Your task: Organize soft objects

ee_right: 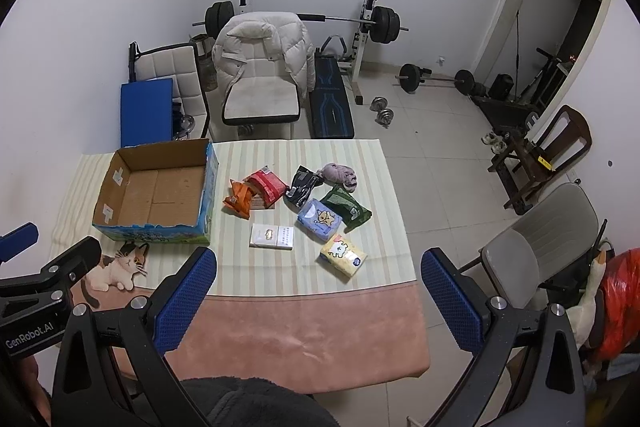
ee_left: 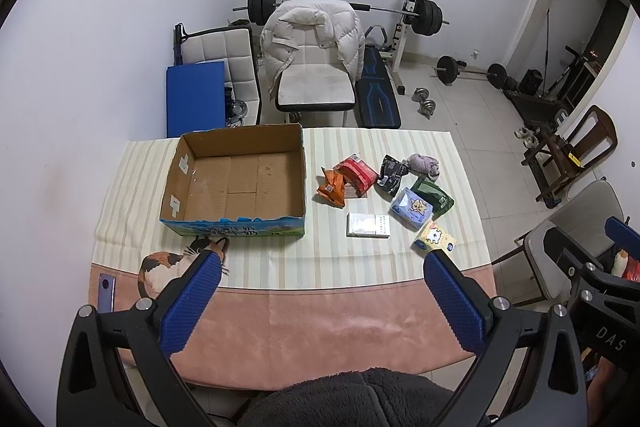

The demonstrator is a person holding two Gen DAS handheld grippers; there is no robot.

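An empty open cardboard box (ee_left: 240,183) (ee_right: 156,193) stands on the table's left. To its right lie several soft packs: an orange pack (ee_left: 332,187) (ee_right: 239,202), a red pack (ee_left: 358,173) (ee_right: 267,187), a black pack (ee_left: 390,171) (ee_right: 302,185), a purple cloth bundle (ee_left: 425,163) (ee_right: 340,174), a green pack (ee_left: 434,195) (ee_right: 348,207), a blue tissue pack (ee_left: 412,209) (ee_right: 320,219), a white pack (ee_left: 369,225) (ee_right: 272,237) and a yellow tissue pack (ee_left: 435,239) (ee_right: 343,255). My left gripper (ee_left: 322,259) and right gripper (ee_right: 318,257) are open, empty, above the table's near edge.
The table has a striped and pink cloth (ee_left: 320,307) with a cat print (ee_right: 120,265). A phone (ee_left: 107,291) lies at the near left. A chair with a white jacket (ee_left: 312,55), weight equipment (ee_left: 424,15) and chairs (ee_right: 540,251) surround the table.
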